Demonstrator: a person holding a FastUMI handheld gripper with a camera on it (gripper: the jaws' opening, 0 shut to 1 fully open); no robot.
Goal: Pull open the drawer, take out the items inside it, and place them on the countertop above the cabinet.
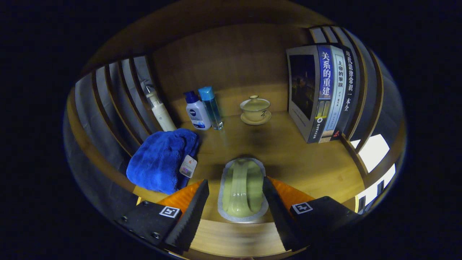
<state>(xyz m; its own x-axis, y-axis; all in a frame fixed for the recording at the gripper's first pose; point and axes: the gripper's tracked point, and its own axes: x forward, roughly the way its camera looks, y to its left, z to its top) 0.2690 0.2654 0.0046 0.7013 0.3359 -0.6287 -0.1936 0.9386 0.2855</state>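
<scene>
A pale green, elongated item sealed in a grey-edged clear packet (241, 189) lies flat on the wooden countertop (306, 162). It rests between the fingers of my gripper (235, 180). The gripper is open, with its black-padded orange fingers (196, 206) standing on either side of the packet. The right pad sits close against the packet's edge, while a narrow strip of wood shows between the left pad and the packet. The packet's near end reaches almost to the countertop's front edge.
A folded blue towel (160, 160) with a tag lies just left of the fingers. Beyond it stand a white pump bottle (161, 112), a white-and-blue bottle (196, 112) and a clear blue-capped bottle (212, 108). A lidded tea bowl (255, 109) sits at the back, with upright books (323, 92) to the right. Slatted side walls (108, 104) close in both sides.
</scene>
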